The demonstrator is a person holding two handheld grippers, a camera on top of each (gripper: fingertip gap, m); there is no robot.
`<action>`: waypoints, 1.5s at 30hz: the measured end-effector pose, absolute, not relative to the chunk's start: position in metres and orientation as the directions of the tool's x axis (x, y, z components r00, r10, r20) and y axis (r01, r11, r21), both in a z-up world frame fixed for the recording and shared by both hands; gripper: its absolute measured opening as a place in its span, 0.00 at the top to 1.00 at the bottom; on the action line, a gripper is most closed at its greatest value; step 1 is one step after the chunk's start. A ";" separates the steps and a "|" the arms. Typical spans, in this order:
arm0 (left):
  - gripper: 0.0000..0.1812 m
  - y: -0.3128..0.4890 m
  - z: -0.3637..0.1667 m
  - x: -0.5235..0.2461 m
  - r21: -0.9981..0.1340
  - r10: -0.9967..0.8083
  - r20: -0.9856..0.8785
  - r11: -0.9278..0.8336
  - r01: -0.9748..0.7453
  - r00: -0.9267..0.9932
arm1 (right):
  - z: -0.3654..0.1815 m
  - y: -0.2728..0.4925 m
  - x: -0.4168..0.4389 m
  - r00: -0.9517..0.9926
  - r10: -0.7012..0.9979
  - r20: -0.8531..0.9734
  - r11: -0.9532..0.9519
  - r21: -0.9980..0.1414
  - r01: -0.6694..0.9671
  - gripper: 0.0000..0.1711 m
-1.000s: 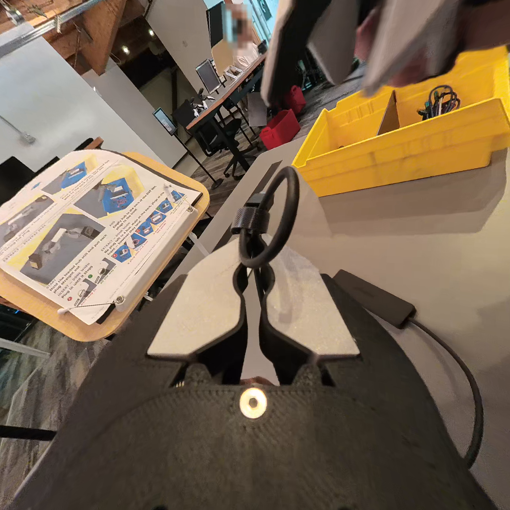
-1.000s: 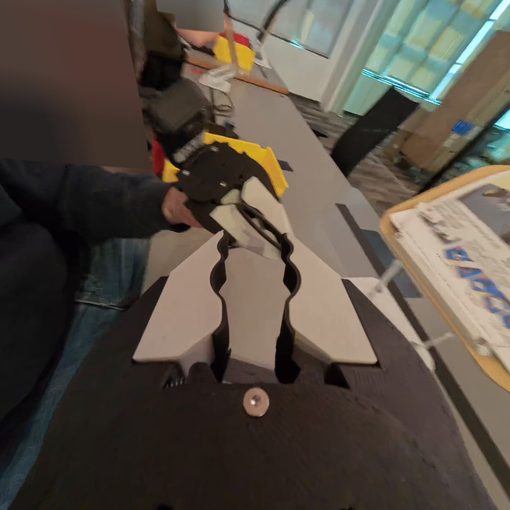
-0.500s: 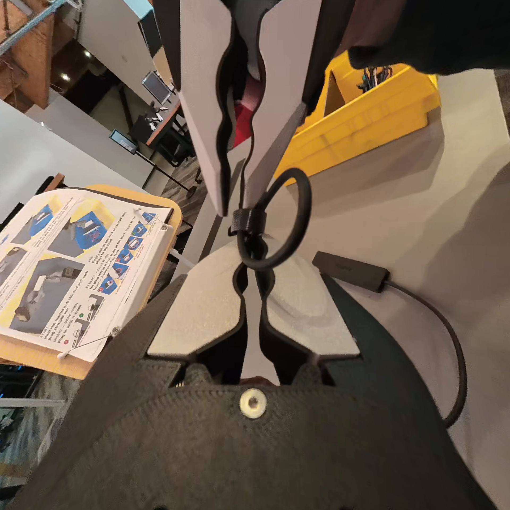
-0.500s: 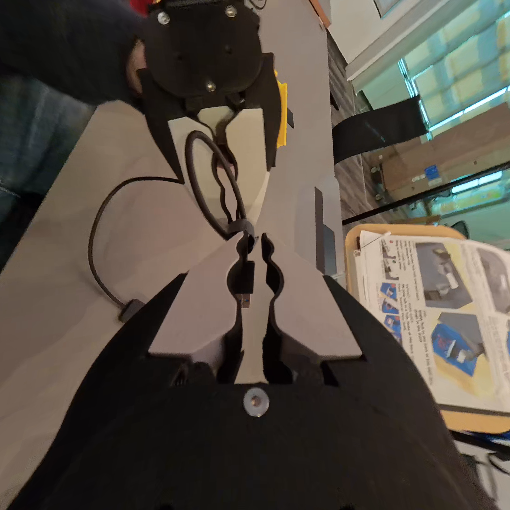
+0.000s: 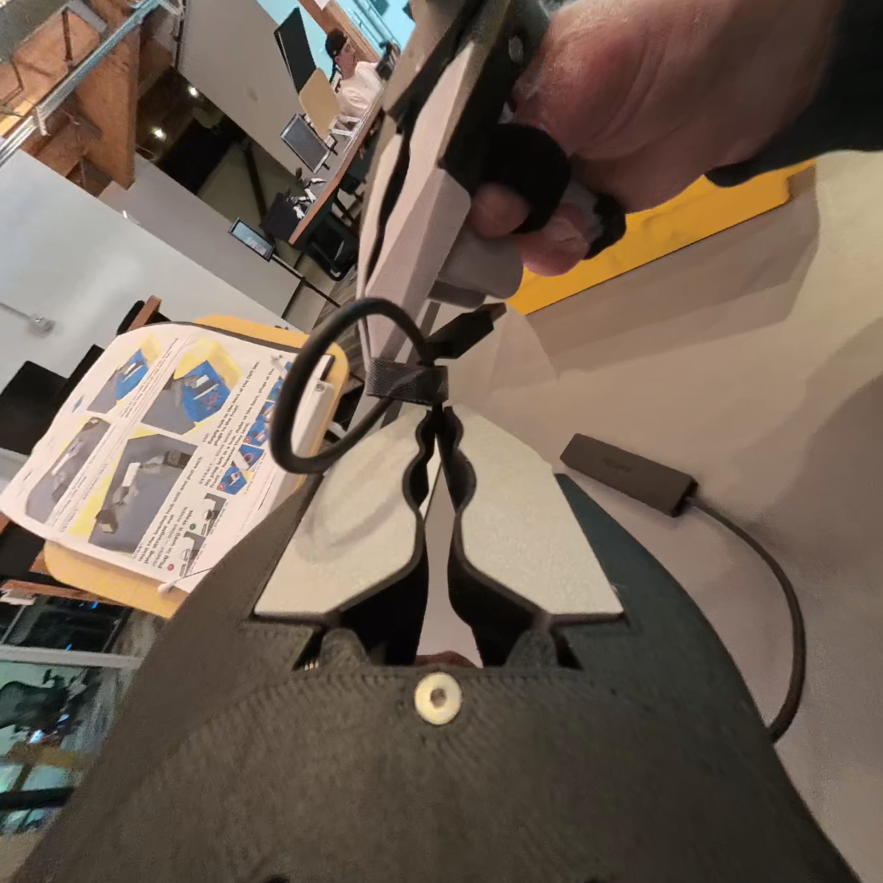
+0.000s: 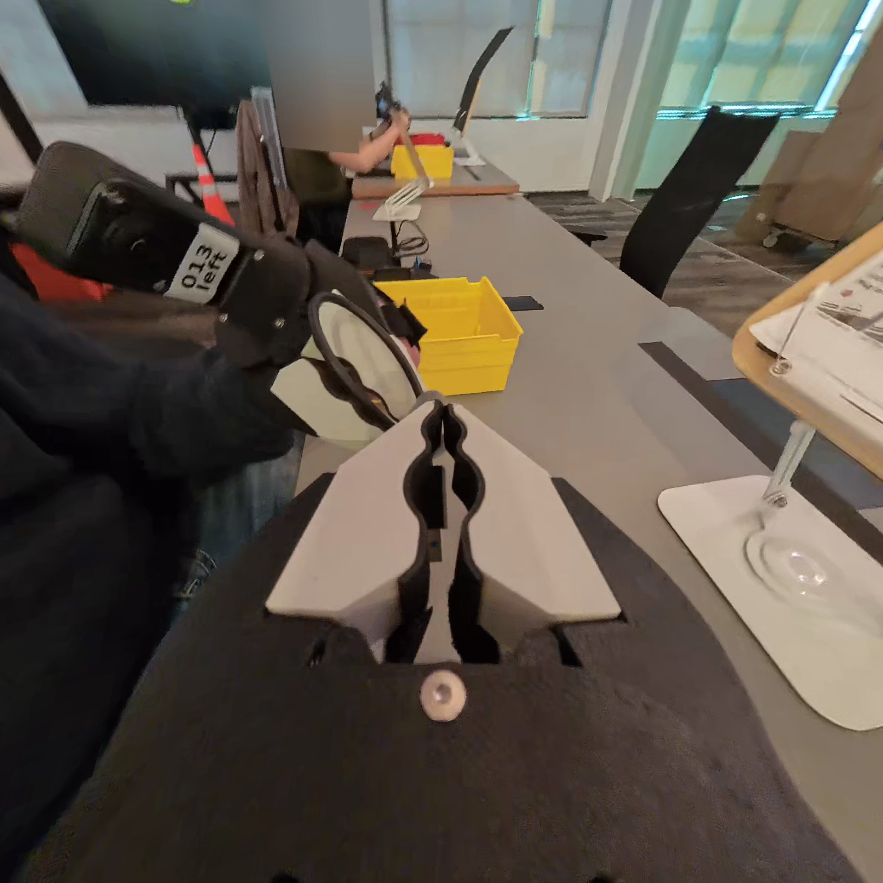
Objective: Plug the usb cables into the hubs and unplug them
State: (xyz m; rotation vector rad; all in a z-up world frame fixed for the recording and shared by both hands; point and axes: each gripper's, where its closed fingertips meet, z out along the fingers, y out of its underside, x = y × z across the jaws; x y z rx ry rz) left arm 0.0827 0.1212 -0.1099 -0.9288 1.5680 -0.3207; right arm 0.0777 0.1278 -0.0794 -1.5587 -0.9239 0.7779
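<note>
Both grippers pinch one looped black cable [image 5: 306, 406] above the grey table [image 5: 716, 382], left gripper [image 5: 437, 413] by the strap, right gripper [image 6: 442, 413] near its plug [image 6: 437, 506].

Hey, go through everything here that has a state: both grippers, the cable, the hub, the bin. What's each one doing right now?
left gripper: shut on USB cable, beside its wrap.
right gripper: shut on USB cable, at the plug end.
USB cable: coiled, bound in a loop, held in the air, unplugged.
hub: lying flat, not gripped, the held cable not plugged into it.
yellow bin: upright, open-topped.
</note>
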 end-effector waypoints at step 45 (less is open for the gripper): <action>0.99 0.101 -0.117 0.080 -0.906 -0.936 -0.317 0.346 -0.245 -0.149 | -0.098 0.126 0.075 0.462 0.849 0.257 0.070 -0.921 0.383 0.99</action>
